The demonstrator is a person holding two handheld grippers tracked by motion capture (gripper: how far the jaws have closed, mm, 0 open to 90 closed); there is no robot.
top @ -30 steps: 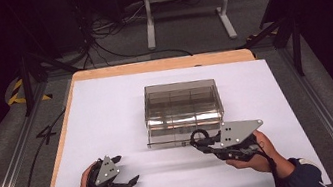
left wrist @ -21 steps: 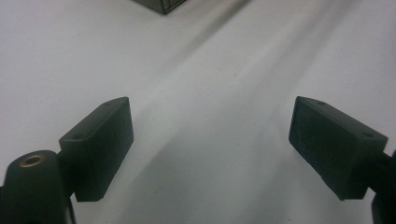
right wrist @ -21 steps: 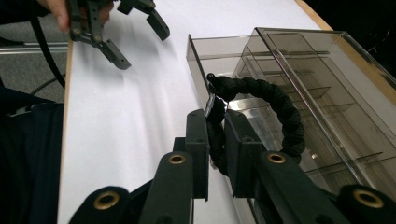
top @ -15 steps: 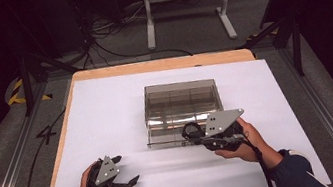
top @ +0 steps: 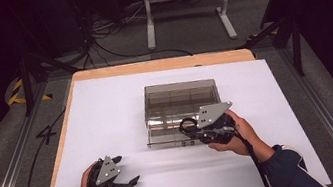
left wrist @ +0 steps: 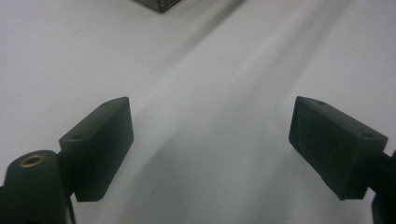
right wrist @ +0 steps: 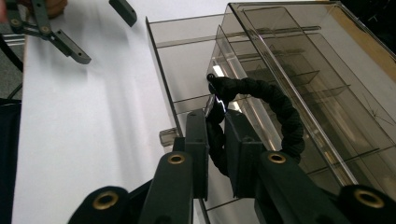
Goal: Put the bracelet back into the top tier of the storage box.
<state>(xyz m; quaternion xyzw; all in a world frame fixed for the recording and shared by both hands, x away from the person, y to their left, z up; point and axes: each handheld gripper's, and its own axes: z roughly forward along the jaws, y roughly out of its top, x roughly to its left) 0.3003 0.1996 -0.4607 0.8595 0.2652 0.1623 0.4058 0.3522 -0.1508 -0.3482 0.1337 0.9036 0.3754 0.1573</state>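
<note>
a dark room with floor cables (top: 111, 46) is seen around the white-covered table (top: 107, 113), where the clear divided box (top: 181, 102) sits at centre with its drawer pulled toward 6 o'clock. at 5 o'clock of it the right gripper (right wrist: 215, 122) is clamped on a black fabric loop (right wrist: 280, 112), its weave made out in the right gripper view. at 7 o'clock the left gripper (top: 127, 170) is held near the paper, jaws spread wide.

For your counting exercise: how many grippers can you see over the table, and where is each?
2. The left gripper sits open near the table's front edge; the right gripper holds a black hair tie over the clear box's drawer.
</note>
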